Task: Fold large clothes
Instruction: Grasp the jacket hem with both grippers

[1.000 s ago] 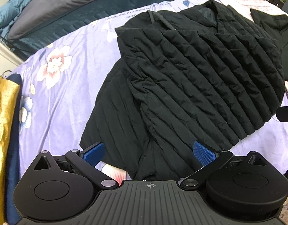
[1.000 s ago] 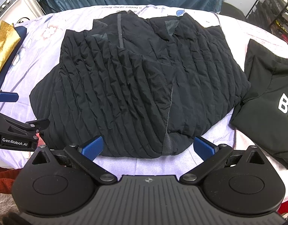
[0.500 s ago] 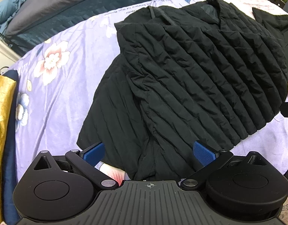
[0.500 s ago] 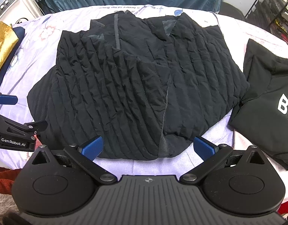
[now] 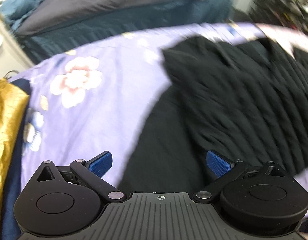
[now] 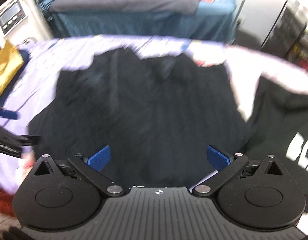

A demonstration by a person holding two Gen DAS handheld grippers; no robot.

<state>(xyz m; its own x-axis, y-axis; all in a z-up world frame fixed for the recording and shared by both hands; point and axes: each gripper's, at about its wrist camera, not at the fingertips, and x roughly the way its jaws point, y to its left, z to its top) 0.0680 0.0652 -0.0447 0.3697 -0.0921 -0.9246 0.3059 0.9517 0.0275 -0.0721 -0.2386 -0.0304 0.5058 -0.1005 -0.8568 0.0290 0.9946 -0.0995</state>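
Observation:
A black quilted jacket (image 5: 234, 104) lies spread on the lilac flowered bedsheet (image 5: 98, 108), blurred by motion in both views. My left gripper (image 5: 159, 163) is open over the jacket's near left hem, nothing between its blue pads (image 5: 101, 163). In the right wrist view the same jacket (image 6: 146, 104) fills the middle. My right gripper (image 6: 159, 159) hangs open above its near edge, pads empty. The left gripper (image 6: 11, 128) shows at that view's left edge, beside the jacket.
A black T-shirt with white letters (image 6: 290, 132) lies right of the jacket. Gold fabric (image 5: 5, 132) on dark blue cloth sits at the left edge. Behind the bed stands a blue-covered bed (image 6: 138, 18) with bedding, a white appliance (image 6: 11, 18) and a dark rack (image 6: 290, 26).
Both views have tilted up and blurred: both grippers have dropped nearer the jacket's near edge, and the left one has shifted left. Both stay open. The jacket lies as before.

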